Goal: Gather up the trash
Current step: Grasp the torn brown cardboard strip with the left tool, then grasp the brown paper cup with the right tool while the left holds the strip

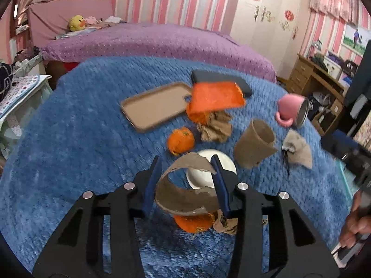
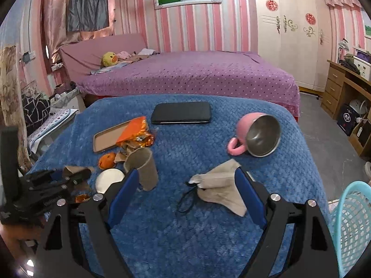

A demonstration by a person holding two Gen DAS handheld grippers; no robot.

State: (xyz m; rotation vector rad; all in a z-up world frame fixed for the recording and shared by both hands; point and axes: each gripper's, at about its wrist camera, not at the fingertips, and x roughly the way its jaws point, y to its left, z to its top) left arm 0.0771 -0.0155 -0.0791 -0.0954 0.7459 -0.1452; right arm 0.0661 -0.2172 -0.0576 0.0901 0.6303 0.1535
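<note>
Left wrist view: left gripper (image 1: 185, 173) grasps a torn cardboard strip (image 1: 183, 194) lifted over the blue blanket (image 1: 81, 139), while right gripper (image 2: 187, 192), jaws spread wide, hovers around a beige cloth (image 2: 220, 187).

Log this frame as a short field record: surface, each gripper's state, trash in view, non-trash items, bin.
surface: blue quilted blanket
left gripper: around a torn curved strip of brown cardboard, grip unclear
right gripper: open, fingers either side of a beige cloth pouch
trash: orange foil wrapper, brown cardboard tube, orange peel
non-trash: tipped pink steel-lined mug, black phone
bin: turquoise mesh basket, at right
</note>
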